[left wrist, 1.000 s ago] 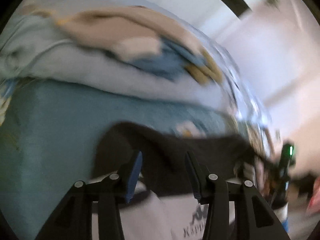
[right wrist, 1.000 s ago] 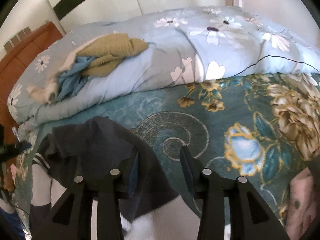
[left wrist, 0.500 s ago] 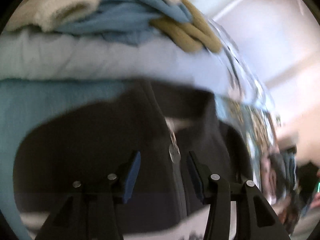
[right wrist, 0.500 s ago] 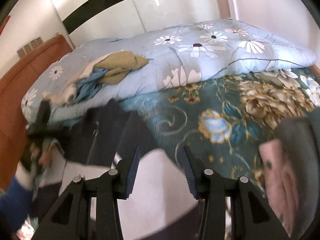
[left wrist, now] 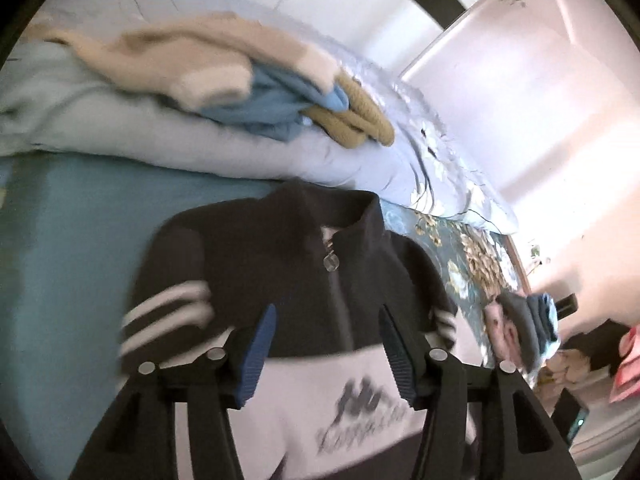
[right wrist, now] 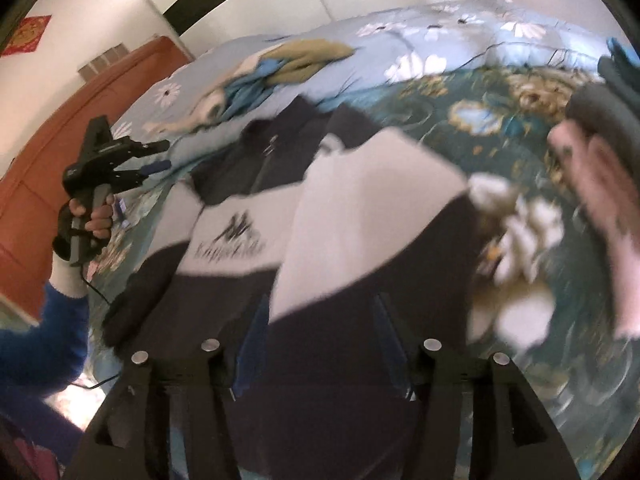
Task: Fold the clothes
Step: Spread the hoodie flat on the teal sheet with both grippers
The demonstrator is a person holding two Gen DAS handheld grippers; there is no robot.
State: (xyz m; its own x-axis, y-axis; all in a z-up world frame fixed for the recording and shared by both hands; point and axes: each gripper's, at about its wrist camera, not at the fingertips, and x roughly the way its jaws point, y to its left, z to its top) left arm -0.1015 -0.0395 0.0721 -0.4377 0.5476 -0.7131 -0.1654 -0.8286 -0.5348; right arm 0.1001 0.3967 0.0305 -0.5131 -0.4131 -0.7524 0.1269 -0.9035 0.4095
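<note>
A dark navy zip jacket with a white chest band and a printed logo lies front up on the teal bedsheet, collar toward the quilt. My left gripper hovers open over its chest with nothing between the fingers. In the right wrist view the jacket has one sleeve laid across its front. My right gripper stands open above the dark lower part. The left gripper also shows there, open and held by a hand off the jacket's left side.
A loose pile of cream, blue and mustard clothes sits on the light blue floral quilt behind the jacket. A folded stack of pink and grey clothes lies to the right. An orange-brown headboard stands at left.
The jacket, bunched a second ago, now lies spread out on the sheet. The left gripper has backed away from the collar. The right gripper has drawn down toward the hem. Both stayed open.
</note>
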